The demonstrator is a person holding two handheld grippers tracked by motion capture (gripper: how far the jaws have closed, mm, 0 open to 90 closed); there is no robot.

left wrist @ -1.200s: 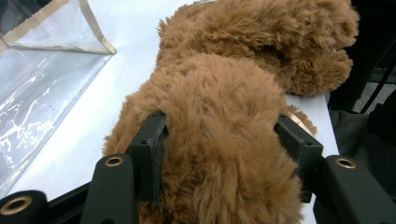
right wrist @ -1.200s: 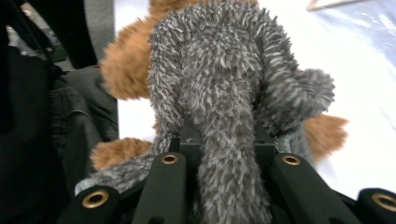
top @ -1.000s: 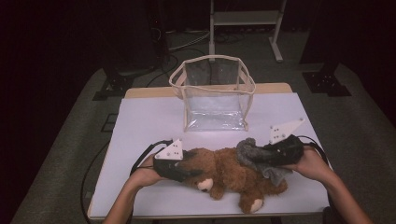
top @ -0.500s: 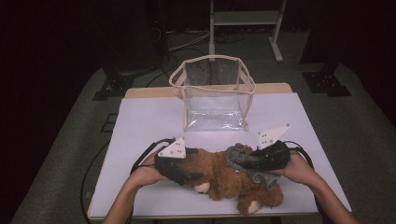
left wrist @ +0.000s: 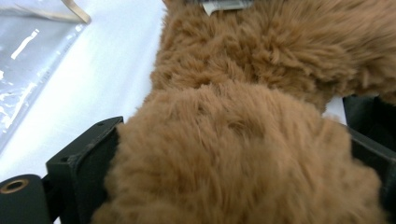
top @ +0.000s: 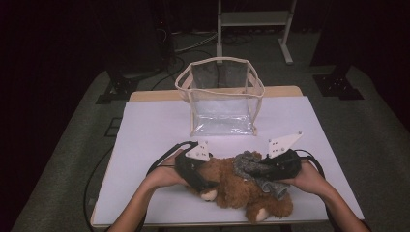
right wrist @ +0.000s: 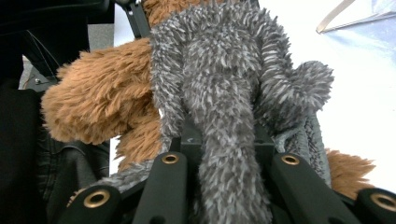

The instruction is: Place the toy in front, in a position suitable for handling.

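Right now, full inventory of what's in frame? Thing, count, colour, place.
Plush bear: 1, brown, lying at the near edge of the table between both grippers.
Fuzzy garment: 1, grey, on the bear's upper body.
Clear bag: 1, transparent with beige trim, standing open at mid-table behind the bear.
Table: 1, white top, centre of the high view.
Metal stand: 1, light grey, on the floor behind the table.
Left gripper: 1, black, jaws just opened wide around a brown furry part of the bear.
Right gripper: 1, black, shut on the fuzzy garment.
Forearms: 2, coming in from the bottom edge.
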